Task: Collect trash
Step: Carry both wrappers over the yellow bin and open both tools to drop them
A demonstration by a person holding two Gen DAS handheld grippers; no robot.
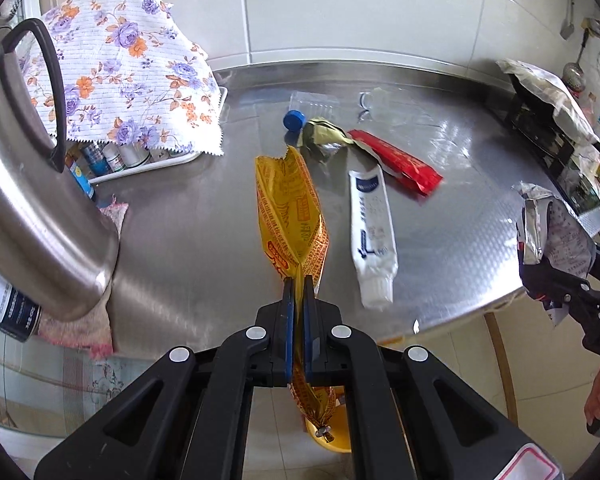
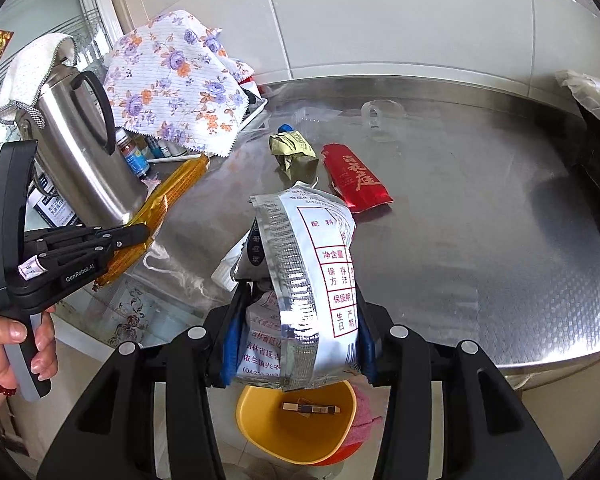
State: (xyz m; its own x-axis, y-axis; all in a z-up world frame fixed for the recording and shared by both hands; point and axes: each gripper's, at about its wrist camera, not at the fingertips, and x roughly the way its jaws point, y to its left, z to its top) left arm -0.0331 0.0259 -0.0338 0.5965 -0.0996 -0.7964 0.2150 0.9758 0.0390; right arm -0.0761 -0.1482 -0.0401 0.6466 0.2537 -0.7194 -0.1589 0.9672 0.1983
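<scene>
My left gripper (image 1: 298, 280) is shut on a long yellow-orange wrapper (image 1: 292, 212), held above the steel table's front edge; it also shows in the right wrist view (image 2: 168, 200). My right gripper (image 2: 300, 312) is shut on a silver and white snack bag (image 2: 320, 272), held over a yellow bin (image 2: 296, 424) on the floor. The bag also shows in the left wrist view (image 1: 552, 240). On the table lie a white tube (image 1: 372, 232), a red packet (image 2: 356, 180), a crumpled olive-gold wrapper (image 2: 294, 152) and a clear bottle with a blue cap (image 1: 294, 120).
A steel kettle (image 1: 32, 200) stands at the table's left. A floral cloth (image 1: 120, 68) covers a white tray of small bottles behind it. A clear cup (image 2: 380, 114) lies near the back wall. A black appliance (image 1: 548, 128) under paper sits at the right.
</scene>
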